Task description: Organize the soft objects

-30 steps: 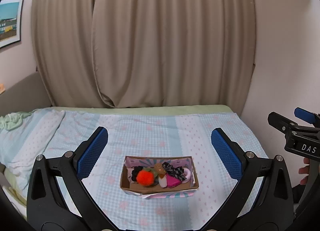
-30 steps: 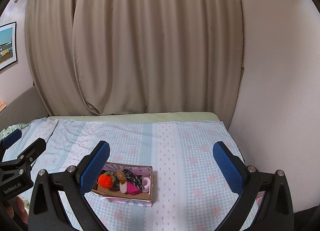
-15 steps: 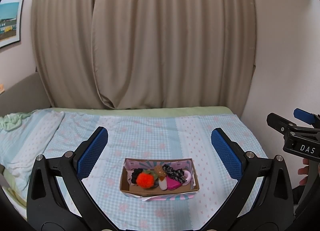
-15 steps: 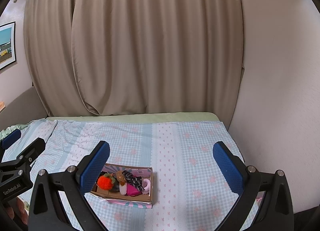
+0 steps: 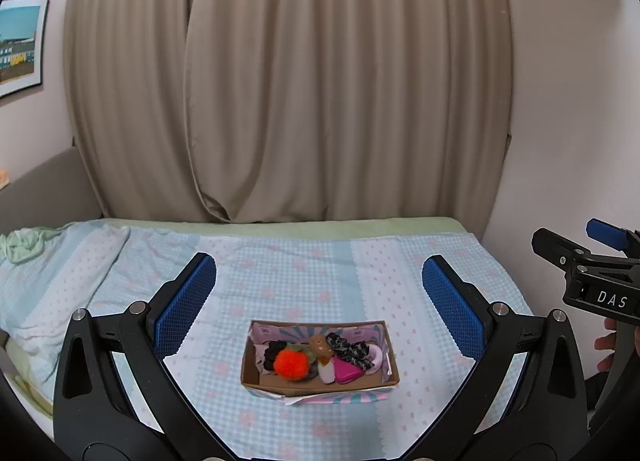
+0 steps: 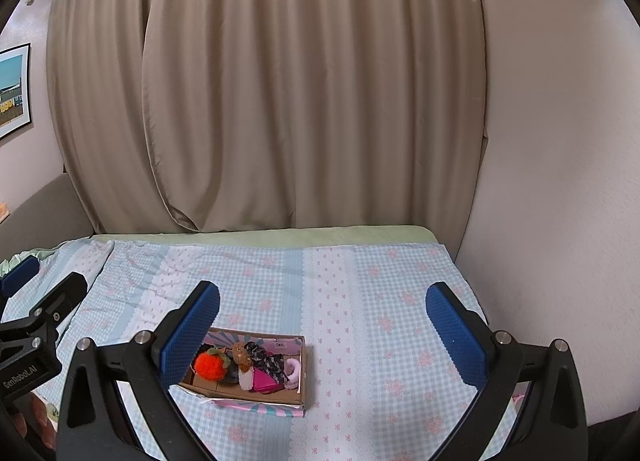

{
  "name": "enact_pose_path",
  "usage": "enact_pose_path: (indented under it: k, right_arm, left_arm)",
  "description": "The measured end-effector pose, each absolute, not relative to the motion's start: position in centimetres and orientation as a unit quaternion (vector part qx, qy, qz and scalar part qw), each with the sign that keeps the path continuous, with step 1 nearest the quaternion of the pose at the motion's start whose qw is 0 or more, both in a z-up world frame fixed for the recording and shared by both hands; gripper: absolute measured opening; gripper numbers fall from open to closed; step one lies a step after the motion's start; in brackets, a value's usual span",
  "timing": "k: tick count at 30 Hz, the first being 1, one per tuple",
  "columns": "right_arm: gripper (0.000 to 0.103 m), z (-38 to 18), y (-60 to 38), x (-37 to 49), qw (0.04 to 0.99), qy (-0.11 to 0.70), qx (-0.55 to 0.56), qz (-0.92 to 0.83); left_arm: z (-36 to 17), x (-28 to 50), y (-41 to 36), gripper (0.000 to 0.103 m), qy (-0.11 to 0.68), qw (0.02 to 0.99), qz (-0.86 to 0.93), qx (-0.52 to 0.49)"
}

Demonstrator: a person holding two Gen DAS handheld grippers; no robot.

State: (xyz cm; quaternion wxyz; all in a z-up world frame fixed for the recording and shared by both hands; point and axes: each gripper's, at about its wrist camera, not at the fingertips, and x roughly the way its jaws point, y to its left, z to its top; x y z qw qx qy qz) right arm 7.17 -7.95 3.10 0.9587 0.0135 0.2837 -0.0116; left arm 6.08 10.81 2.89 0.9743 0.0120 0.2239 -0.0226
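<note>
A small cardboard box (image 5: 248, 365) lies on the bed and holds several soft items: an orange pom-pom (image 5: 291, 366), a small brown plush (image 5: 319, 345), a black scrunchie (image 5: 347, 347) and a pink pouch (image 5: 347, 372). The box also shows in the right wrist view (image 6: 305, 365), with the pom-pom (image 6: 209, 366) at its left. My left gripper (image 5: 319, 303) is open and empty, held above and short of the box. My right gripper (image 6: 322, 319) is open and empty, to the right of the box.
The bed has a light blue checked sheet (image 5: 280, 277) with a rumpled green cloth (image 5: 24, 245) at the far left. Beige curtains (image 5: 320, 81) hang behind it. A wall (image 6: 560, 181) borders the bed's right side. A framed picture (image 5: 20, 45) hangs at left.
Both grippers have drawn back and risen slightly; the box sits a little lower in both views. Both stay open and empty.
</note>
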Motion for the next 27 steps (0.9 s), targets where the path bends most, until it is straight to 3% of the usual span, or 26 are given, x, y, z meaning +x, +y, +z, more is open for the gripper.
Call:
enact_pose_path:
  k: [27]
  right_arm:
    - [0.103, 2.9, -7.72, 6.94, 0.96, 0.278, 0.013, -0.013]
  left_arm:
    - [3.12, 5.89, 10.62, 0.103, 0.22, 0.975, -0.019, 0.017]
